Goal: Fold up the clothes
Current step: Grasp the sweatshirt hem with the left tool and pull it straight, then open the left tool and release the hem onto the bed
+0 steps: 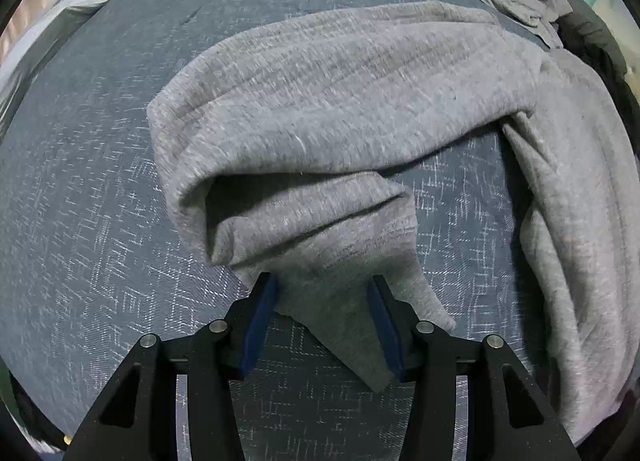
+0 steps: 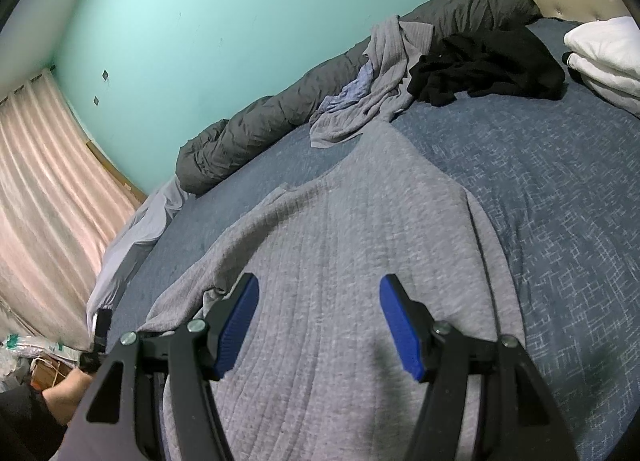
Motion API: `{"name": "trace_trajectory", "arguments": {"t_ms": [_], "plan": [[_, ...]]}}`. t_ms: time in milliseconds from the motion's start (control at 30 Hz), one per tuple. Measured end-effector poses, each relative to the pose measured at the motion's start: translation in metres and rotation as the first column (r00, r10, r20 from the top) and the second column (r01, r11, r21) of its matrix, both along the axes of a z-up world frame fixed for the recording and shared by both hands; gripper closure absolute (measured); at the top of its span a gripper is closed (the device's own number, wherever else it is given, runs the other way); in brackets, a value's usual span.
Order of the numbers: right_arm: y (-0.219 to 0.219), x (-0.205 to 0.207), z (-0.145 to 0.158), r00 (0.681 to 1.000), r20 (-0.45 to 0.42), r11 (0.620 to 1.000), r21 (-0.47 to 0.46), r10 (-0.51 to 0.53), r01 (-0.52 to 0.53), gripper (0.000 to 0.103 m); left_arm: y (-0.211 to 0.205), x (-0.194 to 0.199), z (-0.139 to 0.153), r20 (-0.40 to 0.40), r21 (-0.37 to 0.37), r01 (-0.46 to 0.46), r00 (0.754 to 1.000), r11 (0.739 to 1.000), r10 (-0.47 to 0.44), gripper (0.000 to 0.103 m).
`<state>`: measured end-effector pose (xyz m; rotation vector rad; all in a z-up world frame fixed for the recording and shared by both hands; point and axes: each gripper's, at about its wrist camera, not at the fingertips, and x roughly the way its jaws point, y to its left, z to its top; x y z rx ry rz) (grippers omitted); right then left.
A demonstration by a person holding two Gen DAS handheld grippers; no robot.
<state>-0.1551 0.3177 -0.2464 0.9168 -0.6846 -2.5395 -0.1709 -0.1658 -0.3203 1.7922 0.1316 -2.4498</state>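
Sweater (image 1: 340,101) lies half-folded at frame centre, sleeve doubled back between the left gripper (image 1: 322,325)'s parted fingers, right gripper (image 2: 320,325) spread wide above, unfolded heap (image 2: 420,61) upper right.

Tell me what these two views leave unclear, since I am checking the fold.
- Left claw, left wrist view: fingers straddle the grey garment; blurred, so a pinch cannot be judged.
- Garment's right side: cut off by the lens edge.
- Right wrist view: the open right claw hides the fabric below it.
- Black clothes: crumpled, type unreadable.
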Motion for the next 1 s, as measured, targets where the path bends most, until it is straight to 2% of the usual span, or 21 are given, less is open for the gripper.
{"name": "trace_trajectory", "arguments": {"t_ms": [33,133,233,500,667,833,1000], "plan": [[0.001,0.000,0.001,1.000,-0.002,1.000,-0.001,-0.002,0.002,0.039,0.001,0.001,-0.001,-0.001,-0.008,0.004,1.000,1.000,-0.004,0.056],[0.002,0.000,0.002,1.000,-0.004,1.000,-0.001,-0.006,0.006,0.039,0.002,0.004,-0.003,-0.009,-0.027,0.015,1.000,1.000,-0.016,0.083],[0.002,0.001,0.003,1.000,-0.003,1.000,0.002,-0.009,0.009,0.039,-0.003,0.010,0.006,-0.044,-0.015,0.022,0.999,1.000,-0.023,0.092],[-0.001,0.008,0.012,1.000,-0.011,0.999,0.031,-0.023,0.023,0.039,-0.024,0.036,0.053,-0.105,-0.105,0.065,0.992,0.992,-0.076,0.094],[-0.005,0.018,0.023,1.000,-0.018,0.998,0.065,-0.016,0.017,0.039,-0.068,0.046,0.083,-0.123,-0.172,0.028,0.991,0.985,-0.050,0.094],[0.003,0.027,0.039,0.999,-0.010,0.994,0.103,-0.040,0.041,0.039,-0.109,0.048,0.105,-0.137,-0.260,-0.031,0.991,0.965,-0.004,0.095],[0.012,0.035,0.056,0.998,-0.001,0.987,0.148,-0.063,0.062,0.039,-0.141,0.046,0.111,-0.153,-0.320,-0.091,0.987,0.943,0.043,0.094]]}}
